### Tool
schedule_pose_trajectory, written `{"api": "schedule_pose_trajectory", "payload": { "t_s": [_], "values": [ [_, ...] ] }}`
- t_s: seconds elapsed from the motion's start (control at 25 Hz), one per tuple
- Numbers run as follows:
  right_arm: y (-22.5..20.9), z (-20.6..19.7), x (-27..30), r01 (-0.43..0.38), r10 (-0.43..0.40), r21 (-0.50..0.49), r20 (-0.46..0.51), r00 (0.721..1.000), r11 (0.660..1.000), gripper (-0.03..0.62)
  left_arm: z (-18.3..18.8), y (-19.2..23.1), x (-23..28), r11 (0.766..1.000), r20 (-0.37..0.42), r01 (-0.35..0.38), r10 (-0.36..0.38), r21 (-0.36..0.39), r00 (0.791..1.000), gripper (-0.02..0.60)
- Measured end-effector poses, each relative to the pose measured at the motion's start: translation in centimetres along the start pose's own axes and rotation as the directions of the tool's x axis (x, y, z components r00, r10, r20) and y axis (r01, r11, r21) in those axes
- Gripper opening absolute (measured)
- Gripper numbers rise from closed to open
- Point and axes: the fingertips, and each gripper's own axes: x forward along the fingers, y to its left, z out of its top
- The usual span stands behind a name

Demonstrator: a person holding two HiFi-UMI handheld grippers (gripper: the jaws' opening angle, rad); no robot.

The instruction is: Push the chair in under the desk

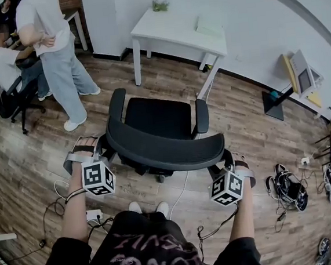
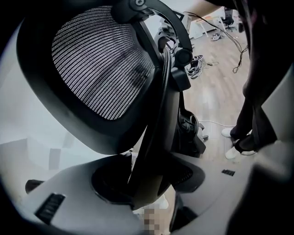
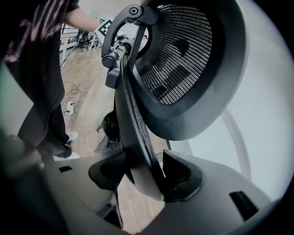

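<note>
Push just starting: left hand-held gripper and right hand-held gripper each clamp the chair at its back's ends, desk well apart; next, roll it straight forward.

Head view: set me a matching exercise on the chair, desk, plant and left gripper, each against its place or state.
1 chair
2 desk
3 plant
4 left gripper

a white, by the wall
b closed on the backrest
c black, standing clear of the desk
d on the desk's far edge

Pairs: 1-c; 2-a; 3-d; 4-b
</note>
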Motion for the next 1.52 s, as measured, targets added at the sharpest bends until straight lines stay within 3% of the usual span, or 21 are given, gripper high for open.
{"api": "schedule_pose_trajectory", "payload": {
  "t_s": [0.64,1.52],
  "values": [
    [-2.0,0.4,2.3,0.033,-0.03,0.057,-0.046,0.998,0.998,0.242,-0.3,2.9,3.0,1.0,0.055,-0.016,0.015,0.027,0.998,0.235],
    [-11.8,0.4,10.8,0.048,-0.048,0.022,-0.018,0.999,0.999,0.242,1.0,11.7,13.0,1.0,0.04,-0.015,0.014,0.025,0.999,0.235]
  ]
}}
